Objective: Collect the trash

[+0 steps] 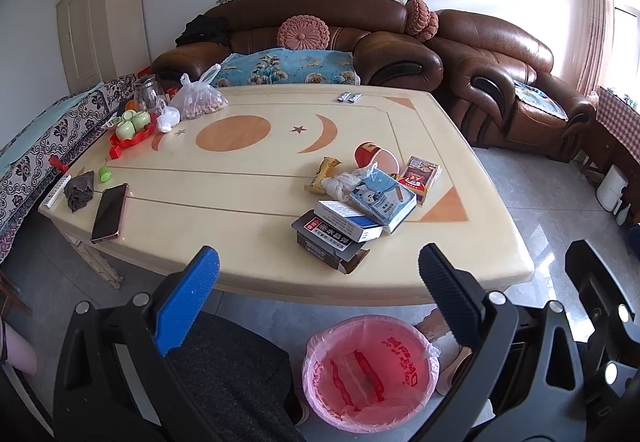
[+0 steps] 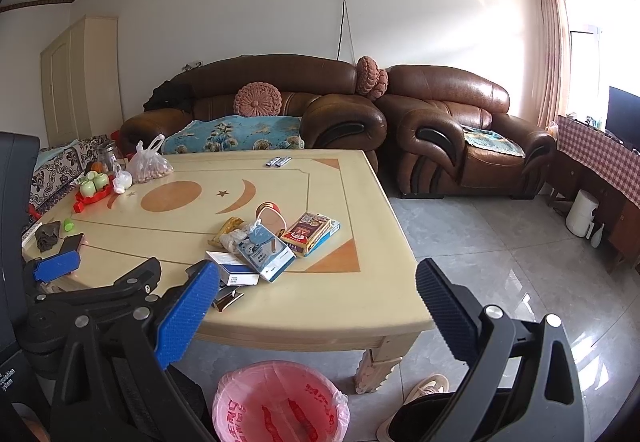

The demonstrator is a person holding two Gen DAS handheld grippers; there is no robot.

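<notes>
While both grippers hang above the near edge of the table (image 1: 240,274) with nothing between their fingers, the left gripper (image 1: 318,274) and the right gripper (image 2: 318,288) each stand spread wide, and the hands holding them are out of view. Trash lies in a heap toward the table's near right corner: a black carton (image 1: 326,242), a white and blue box (image 1: 348,220), a pale blue box (image 1: 382,200), a crumpled bag (image 1: 342,184), a yellow wrapper (image 1: 322,174) and a red cup (image 1: 370,156) half hidden behind them. On the floor just below, the bin (image 1: 370,372) with its pink liner is partly cut off by the right finger in the left view, and the print on the boxes is too small to read.
</notes>
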